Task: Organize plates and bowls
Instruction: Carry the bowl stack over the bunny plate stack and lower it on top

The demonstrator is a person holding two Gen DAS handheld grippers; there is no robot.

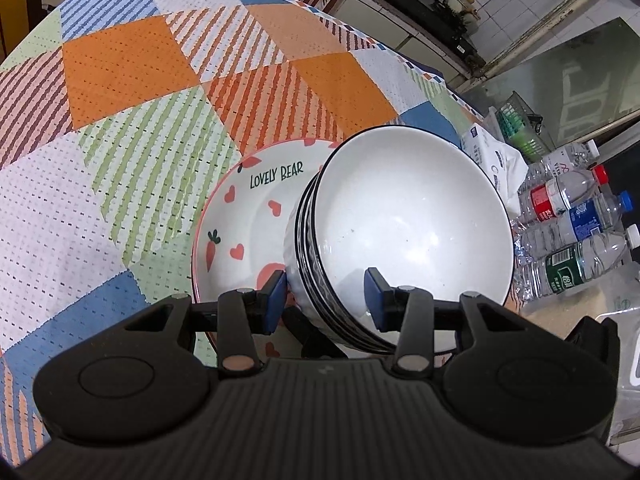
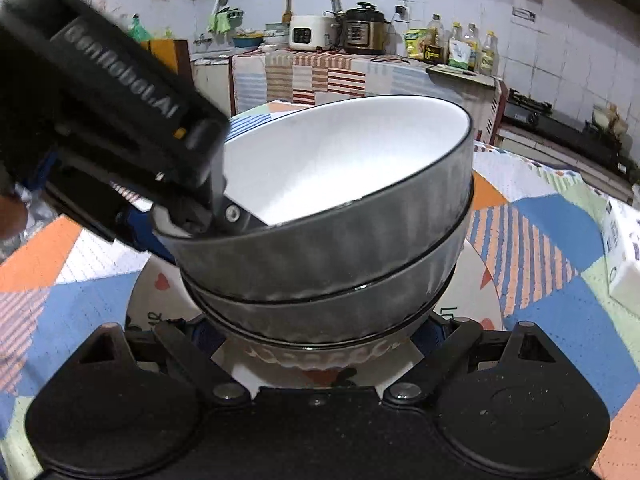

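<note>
A stack of white bowls with black rims (image 1: pixel 404 236) sits tilted on a "LOVELY BEAR" plate (image 1: pixel 248 216) with hearts and a carrot. My left gripper (image 1: pixel 326 300) straddles the stack's near rim, one blue pad outside and one inside the top bowl, shut on it. In the right wrist view the bowl stack (image 2: pixel 332 248) fills the middle above the plate (image 2: pixel 486 280). My right gripper (image 2: pixel 320 332) is open, its fingers spread either side of the lowest bowl's base. The left gripper's body (image 2: pixel 112 120) reaches into the top bowl from the left.
A patchwork tablecloth (image 1: pixel 132 92) covers the round table. Plastic water bottles (image 1: pixel 572 216) and a tissue pack (image 1: pixel 496 160) lie right of the table. A white box (image 2: pixel 624 248) sits at the right. A counter with cookers (image 2: pixel 340 32) stands behind.
</note>
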